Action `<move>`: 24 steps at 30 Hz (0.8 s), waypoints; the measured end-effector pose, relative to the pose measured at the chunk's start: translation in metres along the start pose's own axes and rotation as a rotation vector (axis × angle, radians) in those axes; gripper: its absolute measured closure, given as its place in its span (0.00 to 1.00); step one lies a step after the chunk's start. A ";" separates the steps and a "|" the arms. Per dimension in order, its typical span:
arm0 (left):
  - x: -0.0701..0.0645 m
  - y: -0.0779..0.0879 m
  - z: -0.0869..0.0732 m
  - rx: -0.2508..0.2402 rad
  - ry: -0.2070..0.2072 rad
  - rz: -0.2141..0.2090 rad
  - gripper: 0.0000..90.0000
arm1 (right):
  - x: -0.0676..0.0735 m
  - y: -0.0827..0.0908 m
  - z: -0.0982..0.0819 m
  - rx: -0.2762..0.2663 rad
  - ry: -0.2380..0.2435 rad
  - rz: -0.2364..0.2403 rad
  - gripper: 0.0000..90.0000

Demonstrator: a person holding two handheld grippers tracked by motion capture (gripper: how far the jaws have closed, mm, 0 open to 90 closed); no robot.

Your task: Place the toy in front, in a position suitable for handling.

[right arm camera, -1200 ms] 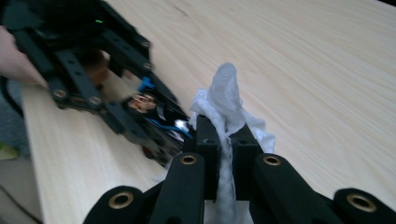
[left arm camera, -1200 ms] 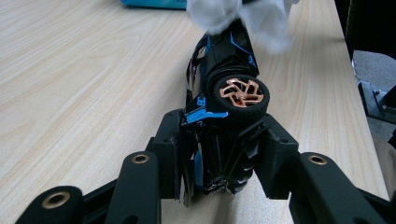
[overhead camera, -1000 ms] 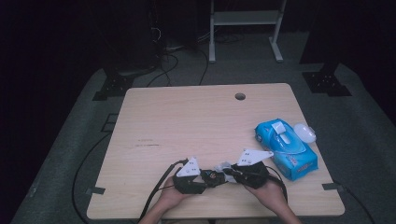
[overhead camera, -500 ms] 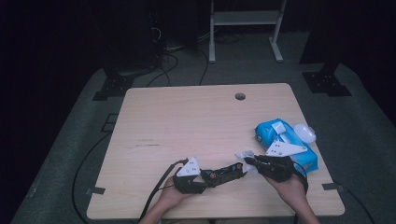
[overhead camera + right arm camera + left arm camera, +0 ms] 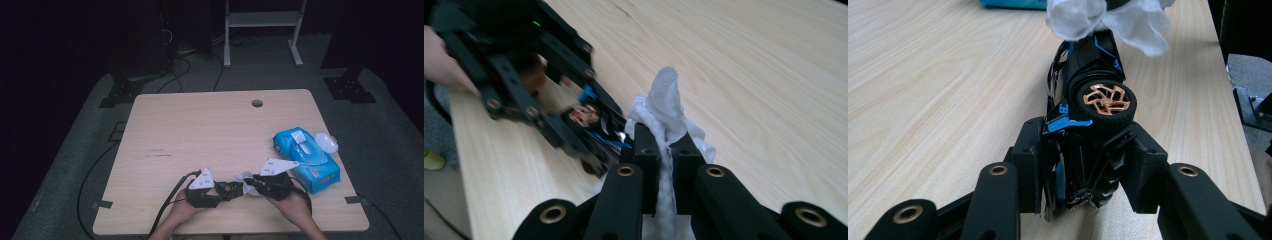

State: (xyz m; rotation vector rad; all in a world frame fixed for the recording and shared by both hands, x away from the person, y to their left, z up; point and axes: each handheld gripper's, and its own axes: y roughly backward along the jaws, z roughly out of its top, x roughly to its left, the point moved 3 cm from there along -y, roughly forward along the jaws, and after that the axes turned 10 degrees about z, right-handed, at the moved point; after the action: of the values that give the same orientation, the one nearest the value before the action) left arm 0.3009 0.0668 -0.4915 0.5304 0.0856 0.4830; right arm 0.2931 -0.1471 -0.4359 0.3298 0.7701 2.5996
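Clamping toy car point(image 5: 1088, 125), left gripper point(image 5: 1083, 165); white wipe point(image 5: 666, 120) pinched by right gripper point(image 5: 667, 150), touching car; blue wipe pack point(image 5: 306, 159) just beyond.

My left gripper point(image 5: 220, 190) and right gripper point(image 5: 255, 184): black bodies, each topped by a grey three-cornered plate with small dark holes. I see black linkage jaws with brass-ringed pivots, blocky square pads, a black cable point(image 5: 167, 210) off the left unit, and bare forearms.
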 end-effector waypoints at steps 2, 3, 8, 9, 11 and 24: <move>0.000 0.000 0.000 0.003 -0.003 0.000 0.64 | -0.006 0.005 -0.004 -0.005 -0.016 -0.012 0.95; 0.000 0.000 0.000 0.003 -0.002 -0.001 0.64 | -0.008 0.008 -0.007 -0.008 -0.029 -0.022 0.95; 0.000 -0.001 0.001 0.004 -0.002 0.002 0.64 | -0.022 0.022 -0.015 -0.018 -0.073 -0.053 0.95; -0.001 -0.001 0.001 0.003 -0.003 0.003 0.64 | -0.022 0.022 -0.015 -0.019 -0.077 -0.056 0.95; -0.001 -0.001 0.001 0.001 0.000 0.002 0.64 | -0.020 0.022 -0.011 -0.020 -0.064 -0.062 0.95; 0.000 -0.001 0.000 -0.002 0.003 -0.001 0.64 | 0.022 -0.020 0.022 -0.027 0.000 0.097 0.95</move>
State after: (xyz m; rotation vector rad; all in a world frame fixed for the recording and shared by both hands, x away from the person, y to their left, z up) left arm 0.3011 0.0659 -0.4919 0.5271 0.0883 0.4830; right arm 0.2869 -0.1115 -0.4272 0.3676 0.7354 2.6977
